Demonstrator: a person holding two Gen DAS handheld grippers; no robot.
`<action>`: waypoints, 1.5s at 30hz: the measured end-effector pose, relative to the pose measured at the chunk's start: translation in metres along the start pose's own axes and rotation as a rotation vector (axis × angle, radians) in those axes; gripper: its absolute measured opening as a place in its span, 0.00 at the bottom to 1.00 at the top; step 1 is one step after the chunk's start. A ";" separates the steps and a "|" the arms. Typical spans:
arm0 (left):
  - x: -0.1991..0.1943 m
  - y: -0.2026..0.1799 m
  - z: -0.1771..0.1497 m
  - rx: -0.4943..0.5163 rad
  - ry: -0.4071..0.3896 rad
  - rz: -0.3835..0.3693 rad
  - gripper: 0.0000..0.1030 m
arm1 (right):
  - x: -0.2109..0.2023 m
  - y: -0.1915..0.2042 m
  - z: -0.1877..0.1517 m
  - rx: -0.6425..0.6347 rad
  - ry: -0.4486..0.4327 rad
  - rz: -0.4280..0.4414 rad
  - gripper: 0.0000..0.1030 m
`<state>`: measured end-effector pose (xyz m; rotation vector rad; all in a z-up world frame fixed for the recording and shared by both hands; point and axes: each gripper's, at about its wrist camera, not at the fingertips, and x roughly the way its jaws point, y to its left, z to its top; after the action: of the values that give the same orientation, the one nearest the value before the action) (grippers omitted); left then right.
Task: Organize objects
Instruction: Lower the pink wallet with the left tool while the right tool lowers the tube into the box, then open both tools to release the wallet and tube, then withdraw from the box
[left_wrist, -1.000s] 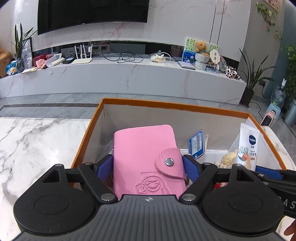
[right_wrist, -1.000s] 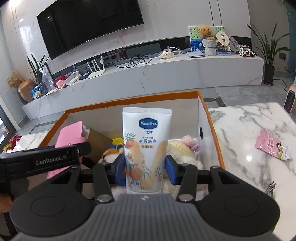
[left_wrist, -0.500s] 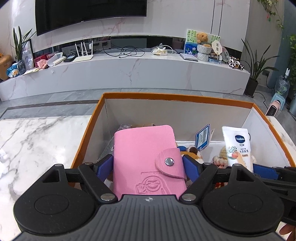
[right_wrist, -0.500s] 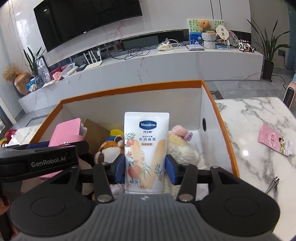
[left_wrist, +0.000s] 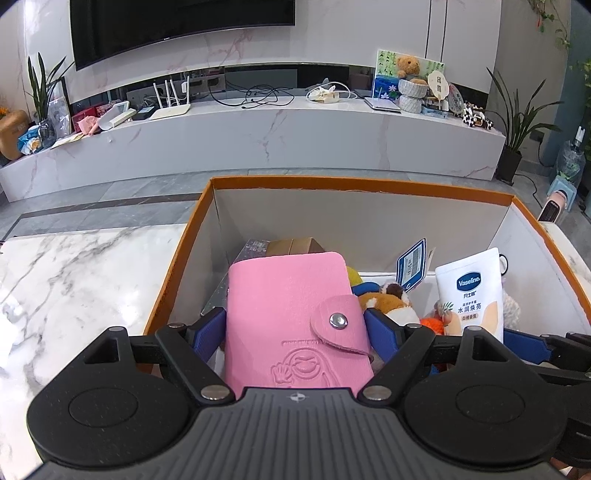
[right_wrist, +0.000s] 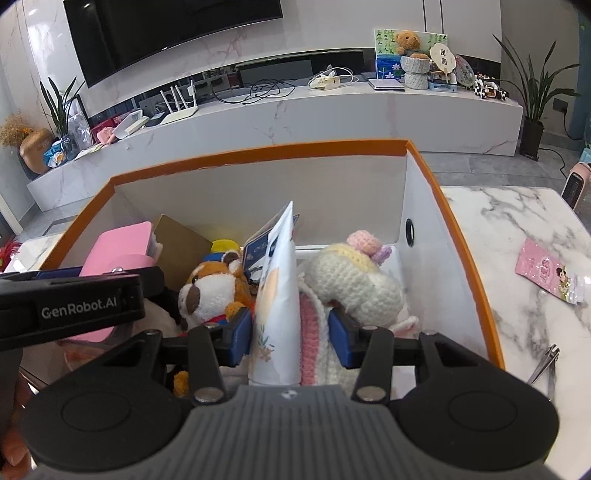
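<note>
An orange-rimmed white box (left_wrist: 351, 182) stands on the marble table. My left gripper (left_wrist: 295, 325) is shut on a pink snap-button card wallet (left_wrist: 288, 295), held upright over the box's left half. In the right wrist view that wallet (right_wrist: 122, 243) shows beside the left gripper's black body (right_wrist: 74, 302). My right gripper (right_wrist: 290, 328) holds a white Vaseline tube (right_wrist: 277, 288) over the soft toys. The tube stands edge-on against the left pad, and pink crochet fills the gap to the right pad. From the left wrist view the tube (left_wrist: 471, 295) shows its printed face.
Inside the box lie a tiger plush (right_wrist: 210, 284), a cream crochet toy (right_wrist: 354, 280), a brown carton (left_wrist: 291, 245) and a blue tag (left_wrist: 412, 266). On the marble (right_wrist: 517, 221) right of the box are a pink packet (right_wrist: 546, 273) and nail clippers (right_wrist: 546, 365).
The tube has twisted from face-on to edge-on between the right jaws, whose spacing looks unchanged. Both views look further down into the box. The wallet stays gripped.
</note>
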<state>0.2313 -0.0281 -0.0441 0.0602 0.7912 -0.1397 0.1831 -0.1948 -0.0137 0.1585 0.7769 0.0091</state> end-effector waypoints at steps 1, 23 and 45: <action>0.000 -0.001 0.000 0.002 0.001 0.003 0.92 | 0.000 0.000 0.000 -0.004 0.001 -0.003 0.48; 0.002 -0.004 -0.001 0.017 0.021 0.032 0.93 | 0.001 0.006 -0.002 -0.064 0.006 -0.030 0.70; -0.027 0.004 -0.003 -0.042 0.049 -0.009 0.92 | -0.034 0.011 -0.004 -0.055 -0.031 0.008 0.85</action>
<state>0.2116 -0.0213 -0.0269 0.0203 0.8431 -0.1302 0.1561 -0.1852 0.0089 0.1090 0.7443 0.0361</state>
